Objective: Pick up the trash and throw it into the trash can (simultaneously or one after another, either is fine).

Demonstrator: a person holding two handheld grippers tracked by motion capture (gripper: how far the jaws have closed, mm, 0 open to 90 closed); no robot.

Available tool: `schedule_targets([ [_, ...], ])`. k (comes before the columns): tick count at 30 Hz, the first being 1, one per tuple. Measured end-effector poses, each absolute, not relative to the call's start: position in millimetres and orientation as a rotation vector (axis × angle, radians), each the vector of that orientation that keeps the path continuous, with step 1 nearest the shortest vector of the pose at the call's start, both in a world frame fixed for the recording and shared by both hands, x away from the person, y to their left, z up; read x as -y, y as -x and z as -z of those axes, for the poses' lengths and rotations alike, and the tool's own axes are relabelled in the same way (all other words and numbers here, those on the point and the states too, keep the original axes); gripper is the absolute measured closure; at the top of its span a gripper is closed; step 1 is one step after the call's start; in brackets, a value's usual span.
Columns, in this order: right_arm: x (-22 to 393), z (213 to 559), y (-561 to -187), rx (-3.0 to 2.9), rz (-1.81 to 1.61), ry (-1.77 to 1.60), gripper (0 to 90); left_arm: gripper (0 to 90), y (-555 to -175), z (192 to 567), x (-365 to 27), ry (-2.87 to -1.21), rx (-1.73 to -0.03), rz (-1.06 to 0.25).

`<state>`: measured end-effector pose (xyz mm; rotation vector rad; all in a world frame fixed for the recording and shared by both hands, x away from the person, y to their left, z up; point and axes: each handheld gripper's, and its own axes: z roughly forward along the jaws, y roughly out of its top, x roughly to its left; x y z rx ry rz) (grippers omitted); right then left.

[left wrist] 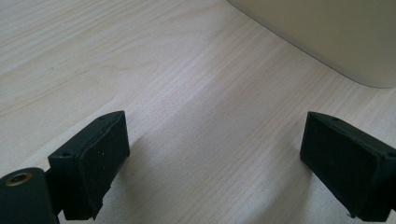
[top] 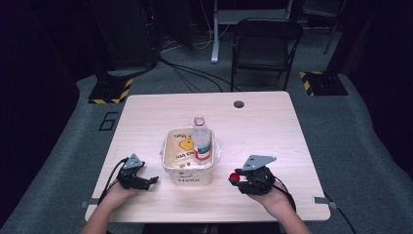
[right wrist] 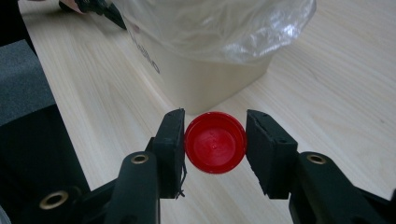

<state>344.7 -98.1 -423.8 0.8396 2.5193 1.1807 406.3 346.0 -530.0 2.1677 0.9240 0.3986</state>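
A small cream bin [top: 188, 168] lined with a clear plastic bag stands mid-table; a clear plastic bottle [top: 201, 141] with no cap lies in it, neck pointing away. My right gripper [top: 235, 177] is just right of the bin, shut on a red bottle cap [top: 234, 176]. In the right gripper view the red cap [right wrist: 215, 143] sits pinched between both pads, above the table, with the bin [right wrist: 205, 74] behind it. My left gripper [top: 152, 180] rests on the table left of the bin, open. Its fingers [left wrist: 95, 163] stand wide apart with bare wood between them and the bin's corner [left wrist: 336, 37] ahead.
The light wooden table [top: 146, 122] has a cable hole [top: 238, 104] near its far edge. A black folding chair [top: 263, 46] and cables stand on the floor beyond it. Wood lies bare around the bin on all sides.
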Motion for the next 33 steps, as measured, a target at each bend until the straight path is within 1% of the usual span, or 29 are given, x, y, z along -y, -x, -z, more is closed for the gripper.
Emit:
schedule_targets([
  [8,88,401,-354,-2.508,-1.212,-0.775,57.7,7.9,-406,530,-346,-2.167,-0.924,-0.398],
  [33,70,371,-369,-2.507,-1.252,-0.726,57.7,7.9,-406,530,-346,-2.167,-0.924,-0.398],
])
